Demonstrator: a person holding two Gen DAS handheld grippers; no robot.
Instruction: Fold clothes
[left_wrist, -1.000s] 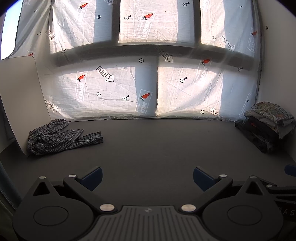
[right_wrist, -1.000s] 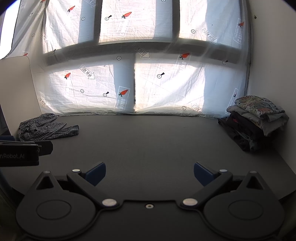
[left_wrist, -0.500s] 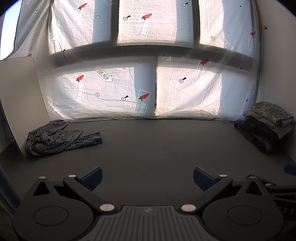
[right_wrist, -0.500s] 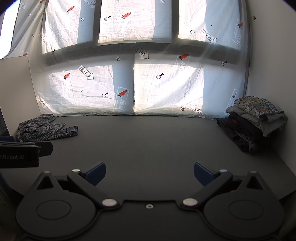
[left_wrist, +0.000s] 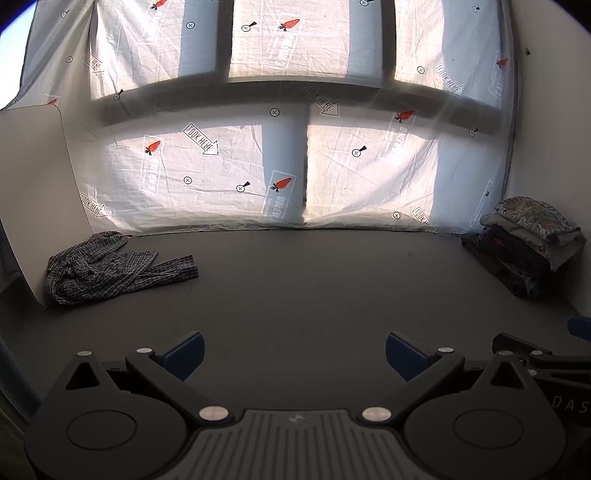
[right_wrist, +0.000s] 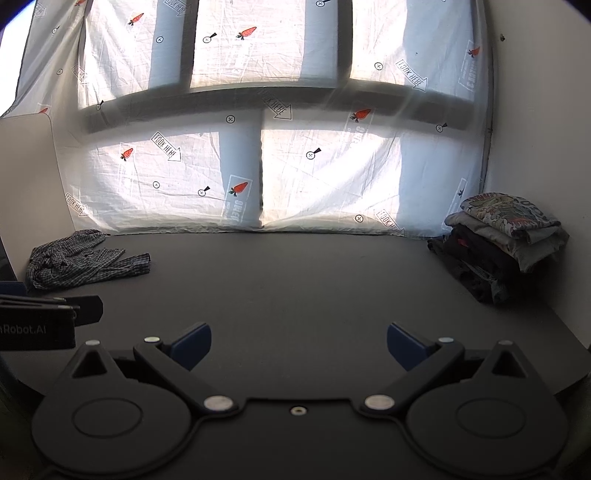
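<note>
- My left tool (left_wrist: 293, 349) hovers low over the dark tabletop (left_wrist: 314, 280), its blue-tipped fingers (left_wrist: 184, 349) spread wide with nothing between them.
- My right tool (right_wrist: 299, 343) is in the same condition: fingers (right_wrist: 404, 343) spread wide, nothing pinched, bare tabletop (right_wrist: 295, 280) showing in the gap.
- The two tools sit side by side. Part of the right tool shows at the right edge of the left wrist view, and part of the left tool (right_wrist: 48, 317) at the left edge of the right wrist view.
- A crumpled checked shirt (left_wrist: 110, 266) lies unfolded at the far left of the tabletop, against a white side panel (left_wrist: 33, 184). One sleeve trails toward the centre. It is well apart from both tools.
- A stack of folded clothes (left_wrist: 528, 243) rests at the far right of the tabletop, beside the right wall, with a patterned garment (right_wrist: 509, 214) on top.
- A white printed sheet (left_wrist: 258, 147) with carrot marks and "LOOK HERE" arrows hangs behind the tabletop, backlit through a window.
- The middle of the tabletop carries no garment.
</note>
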